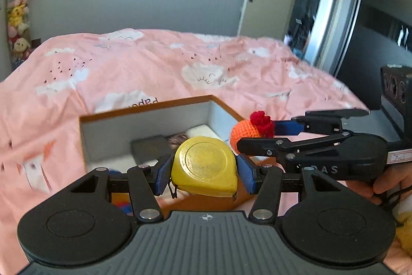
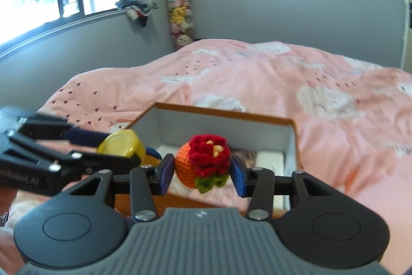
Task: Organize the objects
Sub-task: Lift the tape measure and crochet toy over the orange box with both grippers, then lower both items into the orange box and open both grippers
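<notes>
Yellow tape measure [image 1: 206, 166] clamped in left gripper [image 1: 204, 170], crocheted ball [image 2: 202, 163] pinched in right gripper [image 2: 200, 170], both above box [image 2: 221, 112], likely for dropping in.

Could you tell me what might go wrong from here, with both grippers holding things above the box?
1. The left gripper clamps the smooth yellow tape measure only at its sides; it could slip and drop onto the items in the box.
2. The right gripper squeezes a soft crochet ball, which might deform and roll out.
3. The two grippers hang close together; they may collide over the box.
</notes>
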Demonstrator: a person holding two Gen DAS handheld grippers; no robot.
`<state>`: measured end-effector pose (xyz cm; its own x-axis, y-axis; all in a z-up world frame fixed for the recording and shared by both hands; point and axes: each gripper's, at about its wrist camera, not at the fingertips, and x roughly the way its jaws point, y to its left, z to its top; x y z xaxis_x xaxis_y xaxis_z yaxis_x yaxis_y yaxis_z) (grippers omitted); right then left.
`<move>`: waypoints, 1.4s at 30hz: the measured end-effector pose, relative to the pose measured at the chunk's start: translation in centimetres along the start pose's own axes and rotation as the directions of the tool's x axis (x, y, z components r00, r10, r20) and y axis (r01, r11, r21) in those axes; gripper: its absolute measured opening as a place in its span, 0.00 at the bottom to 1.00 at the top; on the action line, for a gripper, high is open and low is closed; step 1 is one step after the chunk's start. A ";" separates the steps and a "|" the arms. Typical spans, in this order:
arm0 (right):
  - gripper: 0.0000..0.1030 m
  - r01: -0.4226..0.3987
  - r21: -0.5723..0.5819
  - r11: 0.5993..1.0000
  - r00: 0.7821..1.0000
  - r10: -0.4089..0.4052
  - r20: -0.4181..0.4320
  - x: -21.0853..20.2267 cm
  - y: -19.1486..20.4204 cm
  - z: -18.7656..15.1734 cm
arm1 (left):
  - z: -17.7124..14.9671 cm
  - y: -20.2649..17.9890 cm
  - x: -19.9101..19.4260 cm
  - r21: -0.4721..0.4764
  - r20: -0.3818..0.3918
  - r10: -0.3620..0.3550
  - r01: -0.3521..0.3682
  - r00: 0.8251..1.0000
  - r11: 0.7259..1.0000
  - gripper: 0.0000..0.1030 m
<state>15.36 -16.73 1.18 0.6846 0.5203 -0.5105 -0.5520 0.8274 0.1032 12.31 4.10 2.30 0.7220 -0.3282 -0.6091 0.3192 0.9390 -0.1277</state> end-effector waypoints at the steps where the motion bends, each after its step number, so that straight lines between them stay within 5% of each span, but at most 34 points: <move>1: 0.47 -0.004 -0.011 1.000 1.000 0.004 -0.004 0.6 0.2 0.6 | 0.8 0.6 0.5 0.020 -0.023 0.007 -0.006 1.000 1.000 0.61; 8: 0.47 -0.050 0.019 0.999 0.994 0.052 -0.095 6.6 0.1 3.8 | 4.4 3.9 6.3 0.216 -0.216 0.099 -0.051 0.971 0.975 0.61; 14: 0.47 -0.109 0.149 0.983 0.978 0.132 -0.159 11.6 -1.4 4.5 | 4.5 5.1 11.9 0.346 -0.377 0.189 -0.051 0.907 0.937 0.61; 20: 0.47 -0.133 0.261 0.956 0.953 0.196 -0.232 16.2 -2.3 4.3 | 3.7 6.0 15.3 0.461 -0.452 0.272 -0.038 0.850 0.887 0.61; 31: 0.47 -0.103 0.402 0.910 0.913 0.247 -0.325 21.6 -3.4 3.4 | 1.4 7.2 19.3 0.600 -0.503 0.358 0.020 0.787 0.800 0.61; 36: 0.47 -0.097 0.407 0.908 0.907 0.249 -0.340 22.8 -3.0 3.3 | 0.6 7.4 19.2 0.622 -0.485 0.371 0.014 0.792 0.783 0.65; 42: 0.48 -0.075 0.418 0.905 0.906 0.237 -0.350 23.1 -3.0 3.2 | 1.0 8.0 17.9 0.575 -0.450 0.329 -0.013 0.830 0.818 0.66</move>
<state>34.37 -6.49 -8.24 0.3231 0.5937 -0.7370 -0.3525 0.7982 0.4885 28.46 5.63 -8.84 0.4281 0.0826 -0.8999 0.6049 0.7137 0.3532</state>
